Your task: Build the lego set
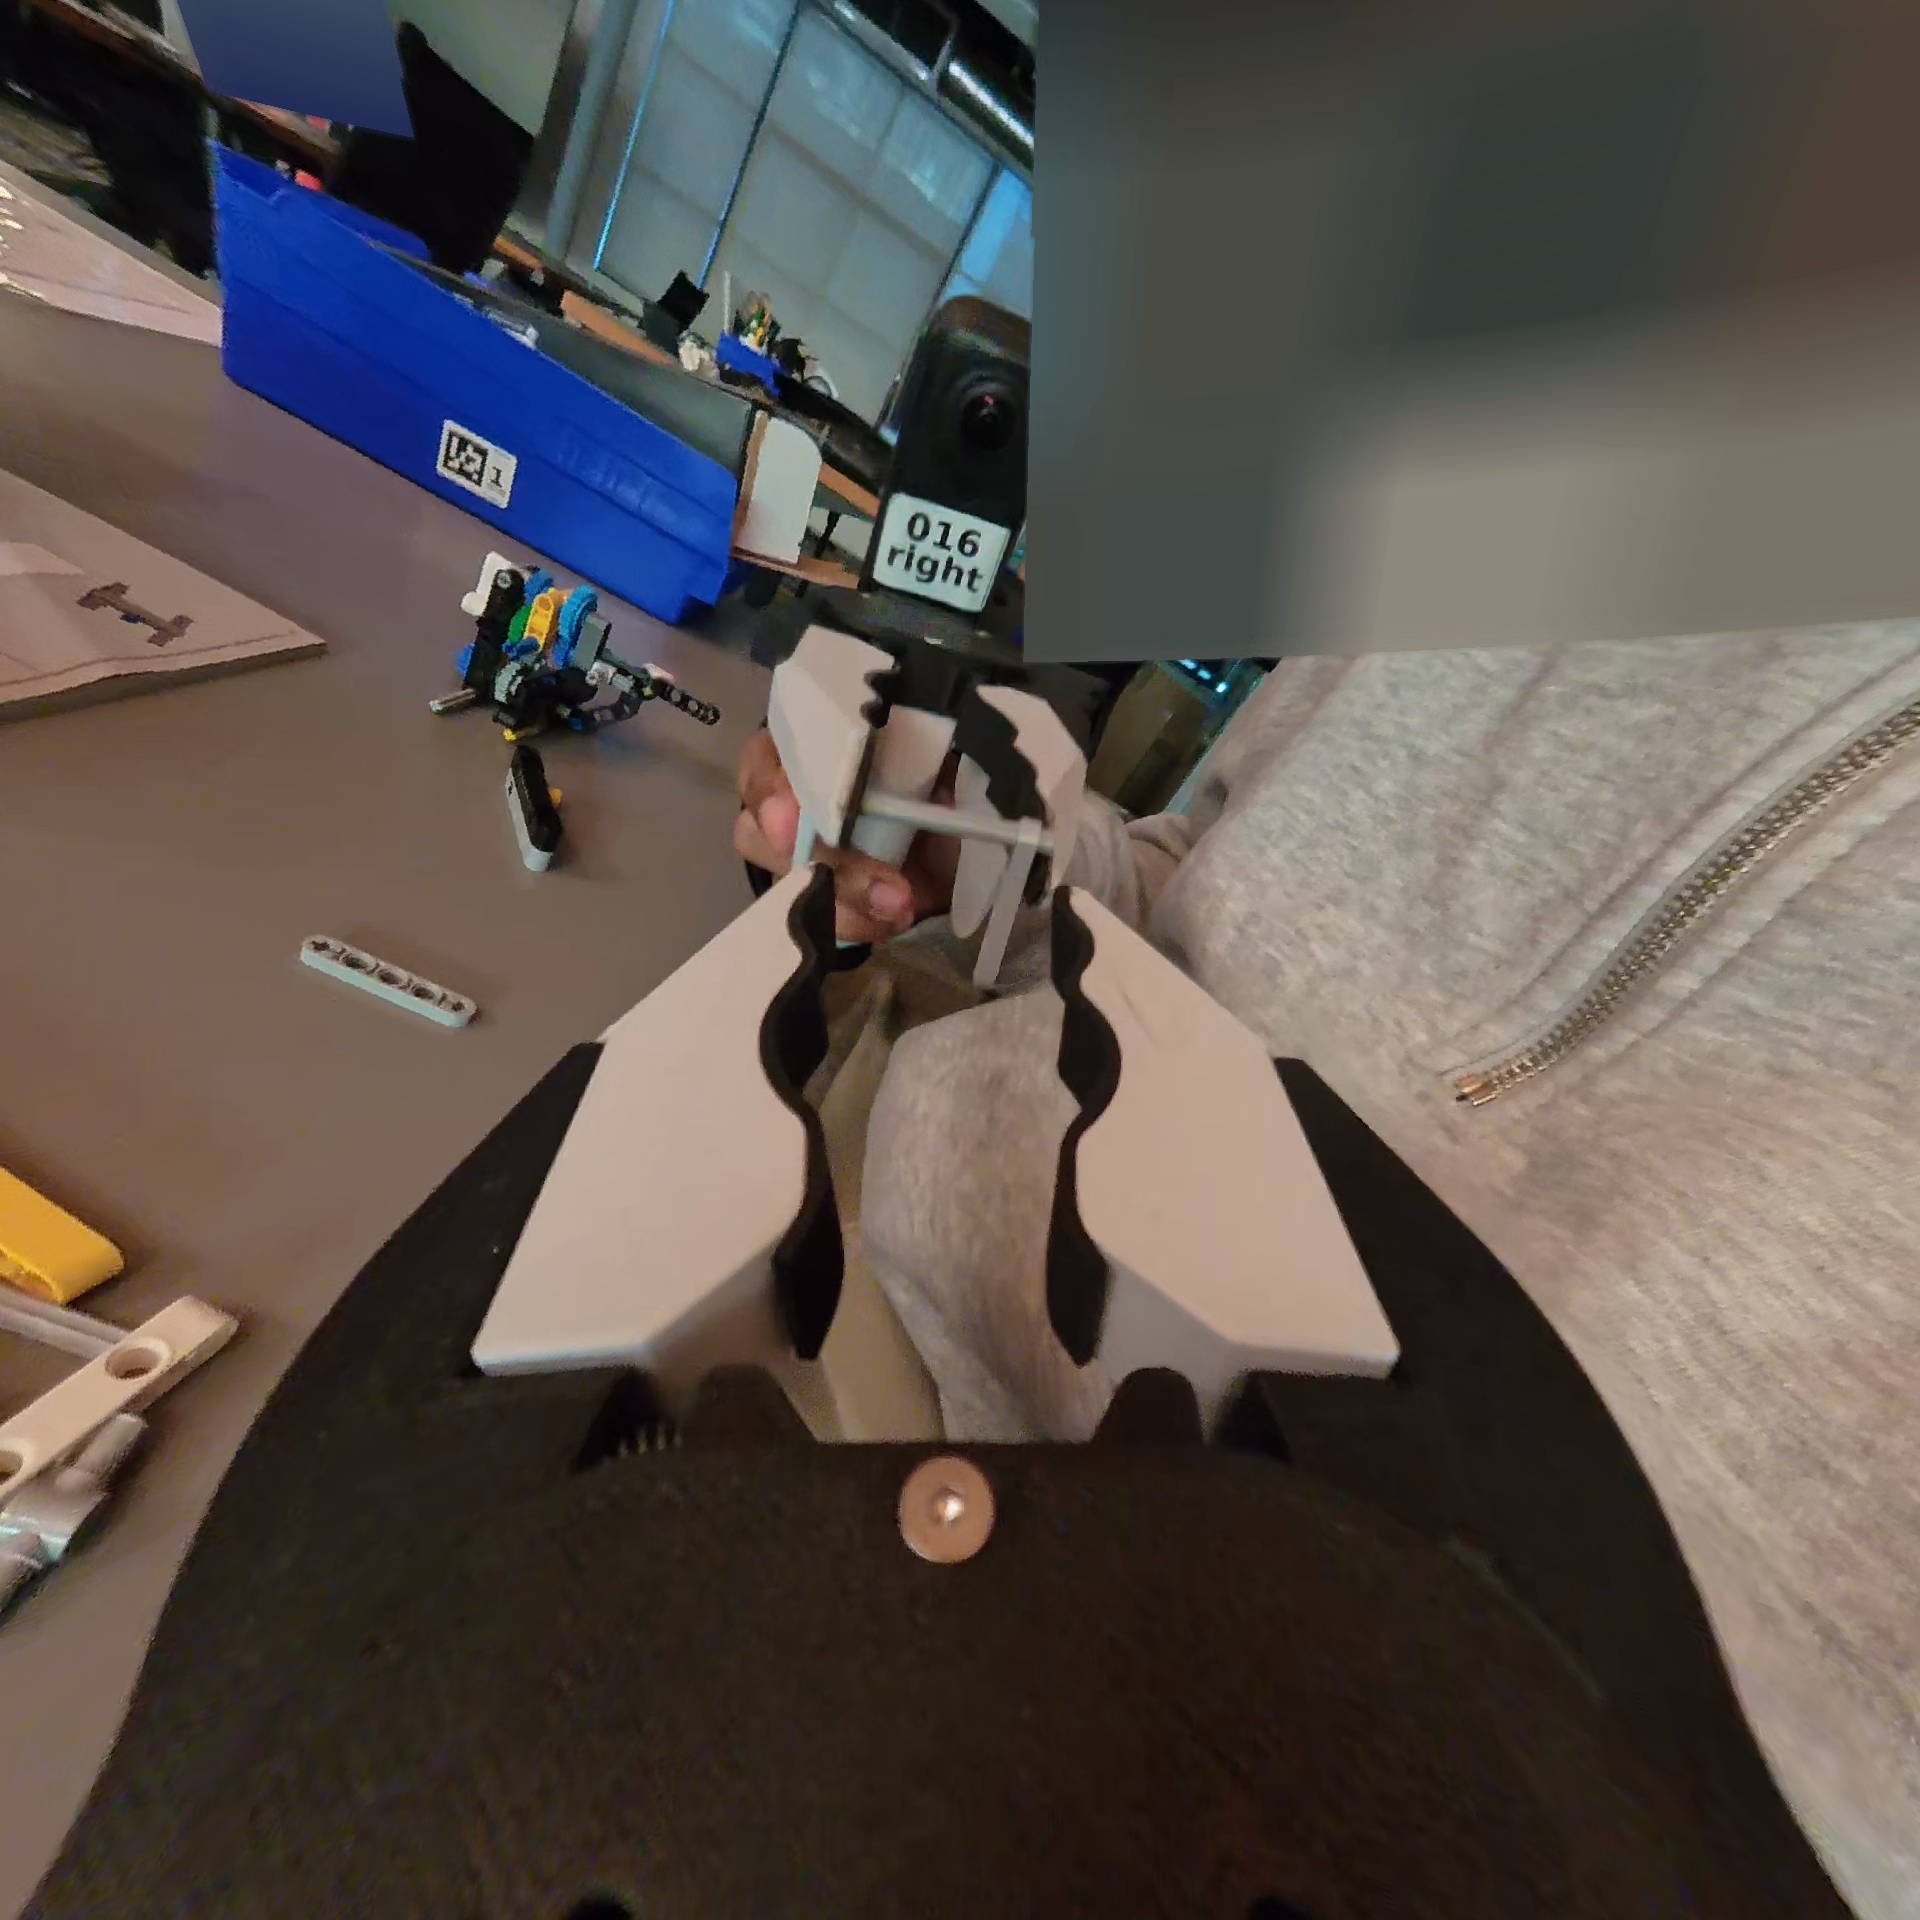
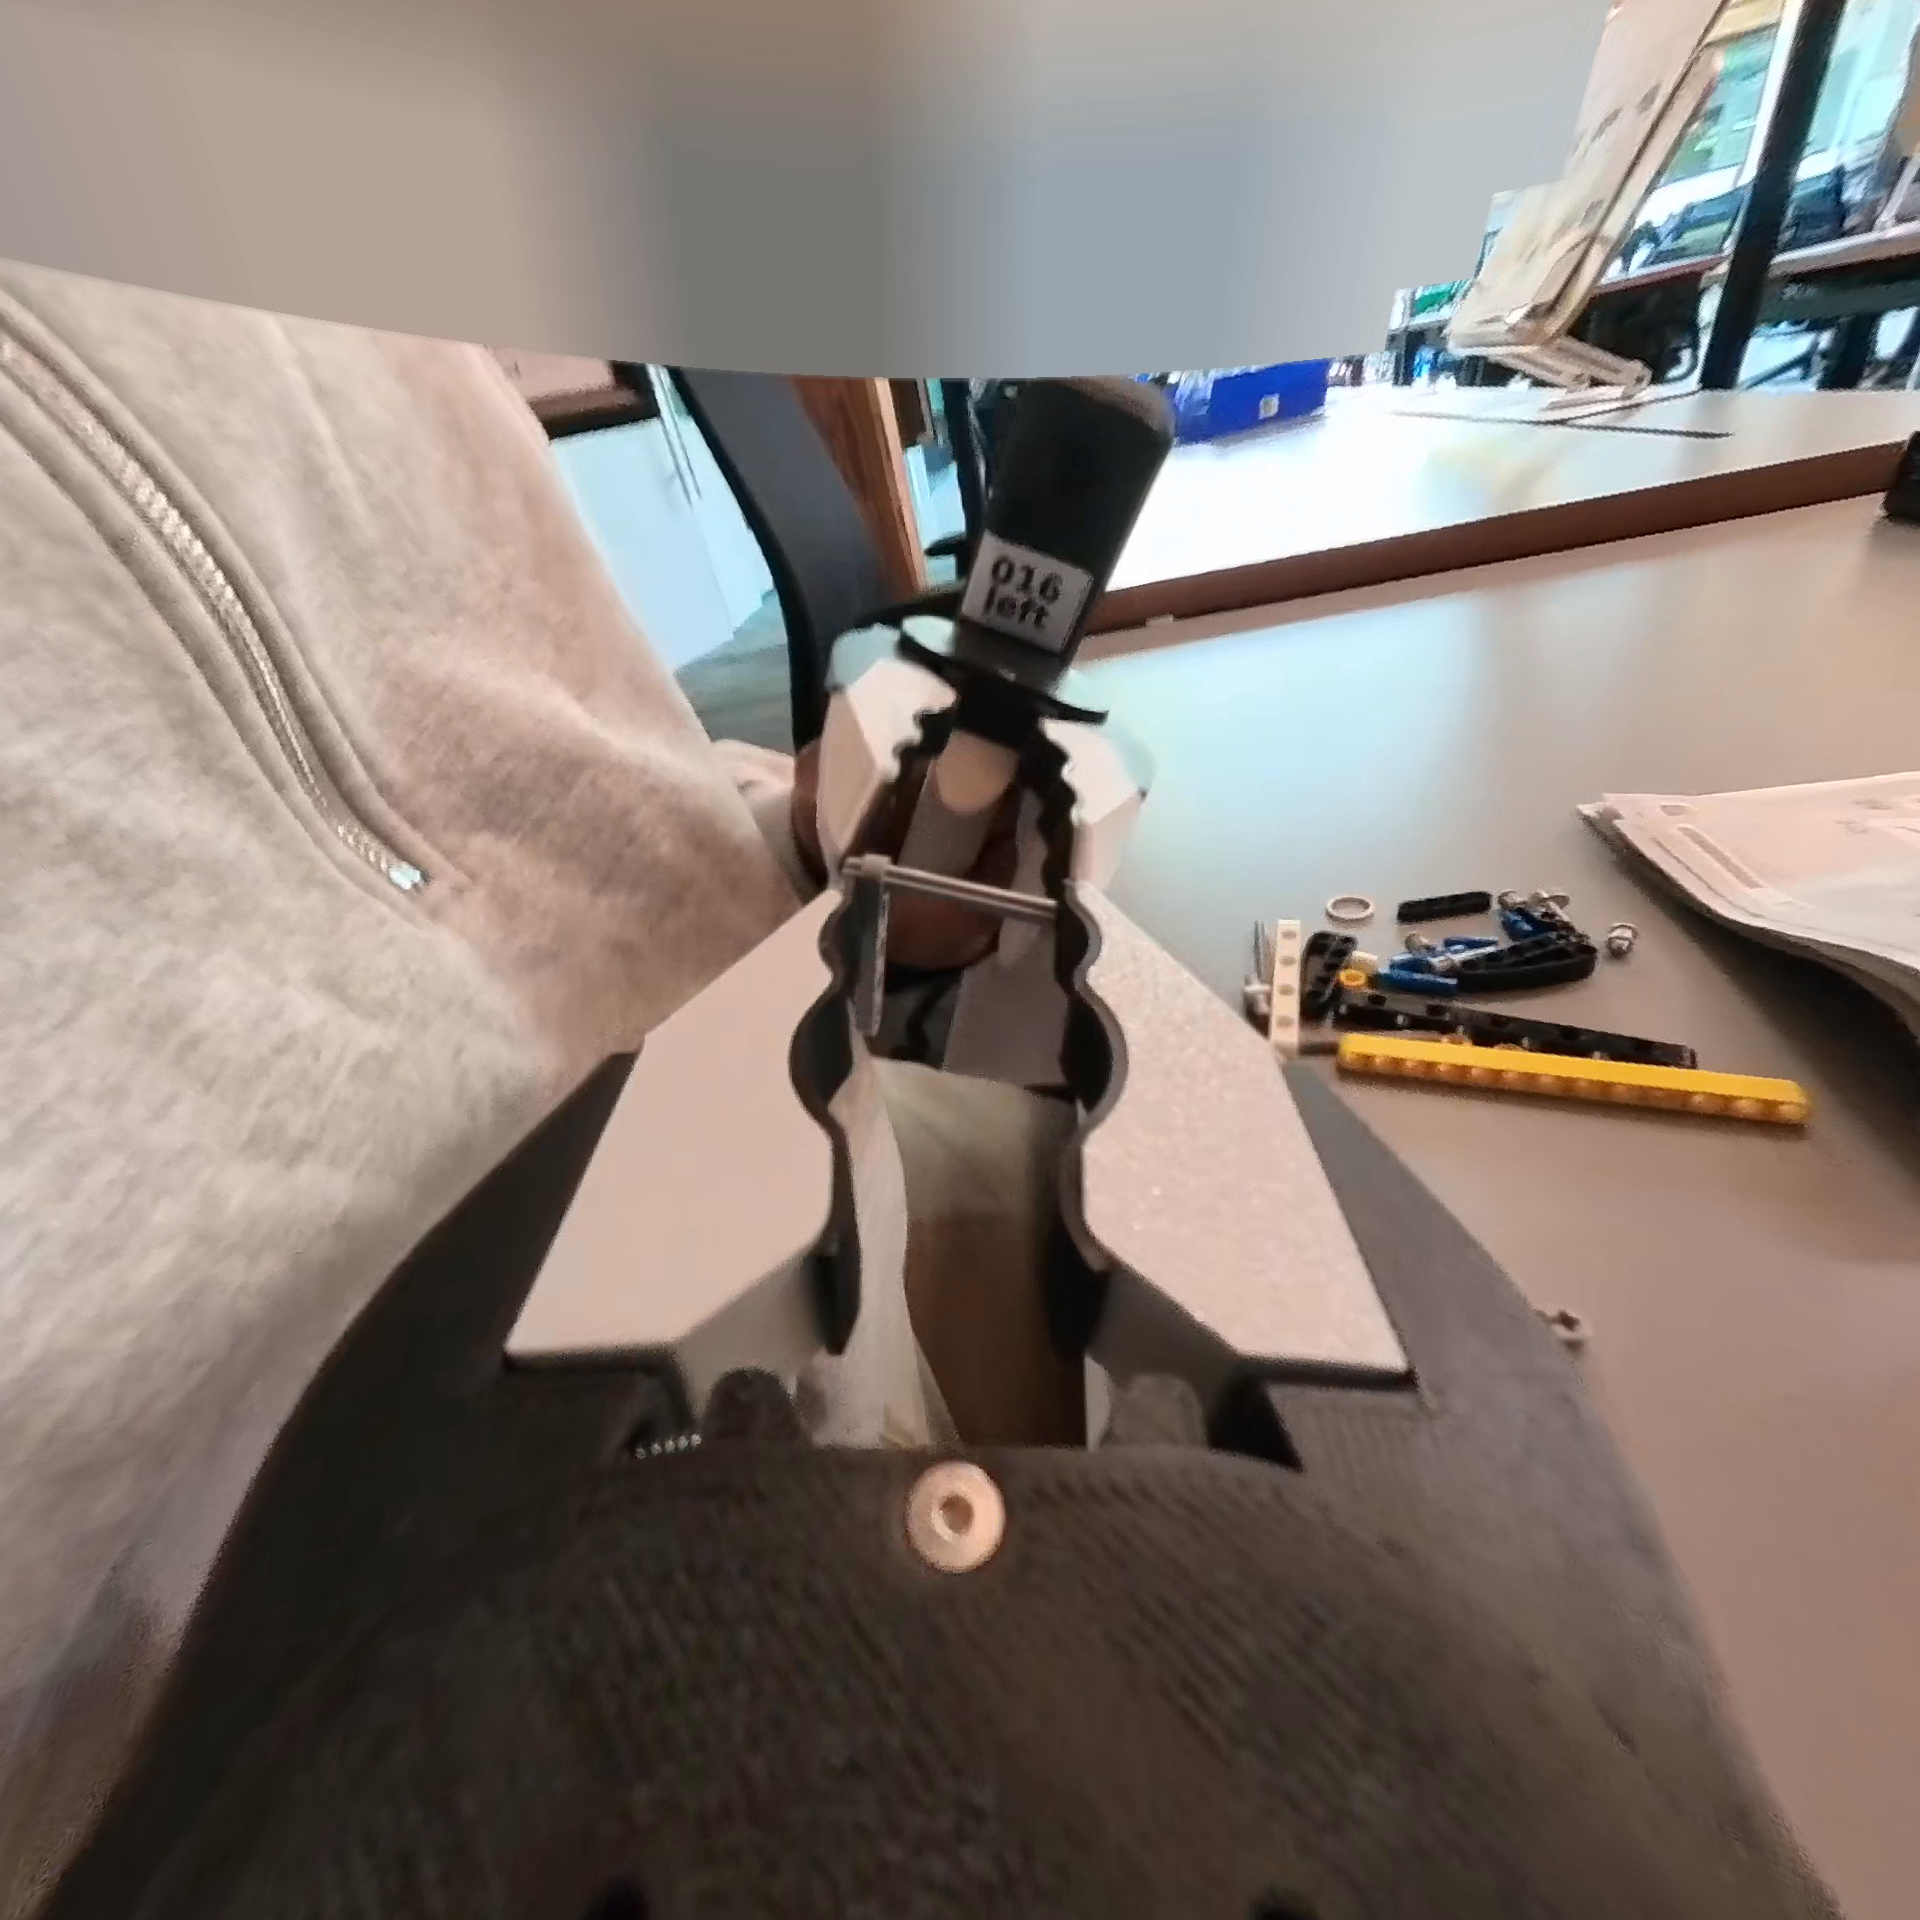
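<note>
On grey table (image 1: 260,831) by blue bin (image 1: 468,364): L claw (image 1: 938,891) wide, empty; R claw (image 2: 956,900) tight on axle (image 2: 945,890).

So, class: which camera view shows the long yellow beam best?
The right wrist view. The yellow beam lies there in full on the table, in front of a black beam, with its row of holes visible. The left wrist view shows only a cropped yellow piece at its left edge; whether that is the same beam cannot be told.

A blue bin (image 1: 436,374) sits upper left on the grey table (image 1: 260,831); a grey zipped hoodie (image 1: 1558,1039) fills the right.
</note>
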